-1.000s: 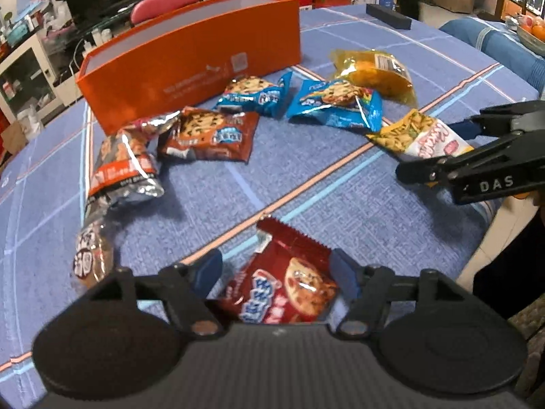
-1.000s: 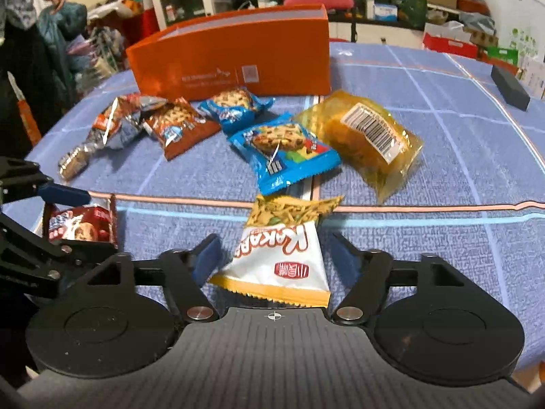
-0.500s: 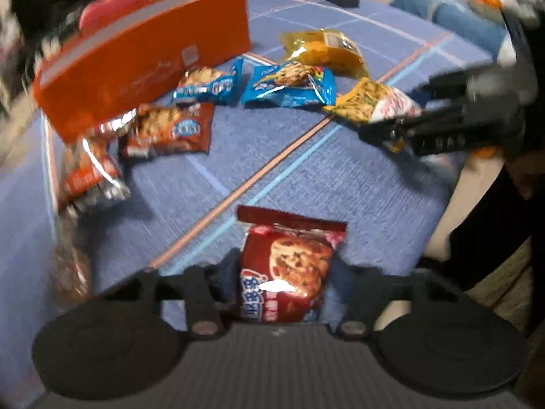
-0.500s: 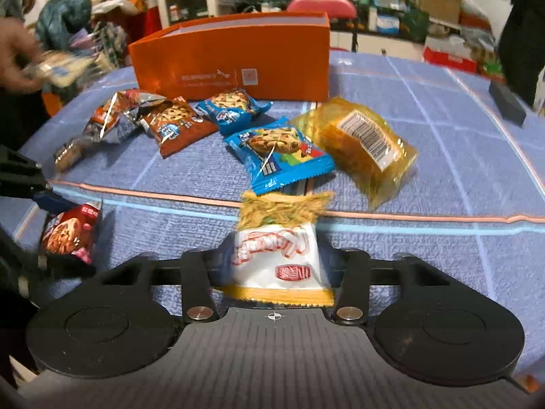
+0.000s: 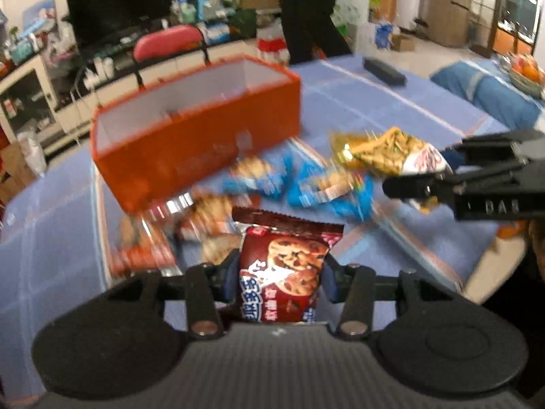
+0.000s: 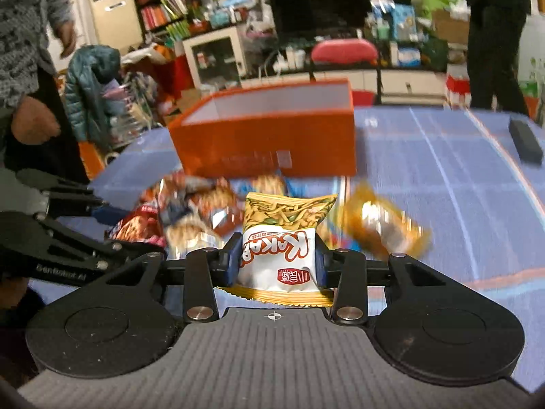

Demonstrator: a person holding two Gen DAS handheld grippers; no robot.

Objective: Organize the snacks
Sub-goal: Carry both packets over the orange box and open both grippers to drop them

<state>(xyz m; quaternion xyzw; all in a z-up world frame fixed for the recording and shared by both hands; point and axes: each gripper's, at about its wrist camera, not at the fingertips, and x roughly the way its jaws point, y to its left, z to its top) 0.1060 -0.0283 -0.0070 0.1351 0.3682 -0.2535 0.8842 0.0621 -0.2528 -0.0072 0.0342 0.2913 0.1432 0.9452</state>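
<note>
My left gripper (image 5: 279, 269) is shut on a dark red chocolate-chip cookie packet (image 5: 284, 259), held upright above the blue tablecloth. My right gripper (image 6: 276, 260) is shut on a white and yellow snack pack (image 6: 286, 225), also lifted off the cloth. In the left wrist view the right gripper (image 5: 422, 170) comes in from the right with that pack (image 5: 385, 151). In the right wrist view the left gripper (image 6: 131, 230) shows at the left with the red packet (image 6: 136, 221). An open orange box (image 5: 190, 146) (image 6: 269, 143) stands beyond both, with no snack visible inside.
Blurred loose packets lie between me and the box: blue ones (image 5: 327, 191), brown ones (image 5: 211, 214), a yellow one (image 6: 381, 228). A black bar (image 6: 524, 139) lies far right. The table edge (image 5: 477, 272) is near right. People stand behind (image 5: 306, 10) and at left (image 6: 30, 68).
Both grippers went from open around their packets to shut on them, then rose from the table. The box's open top has come into sight in both views.
</note>
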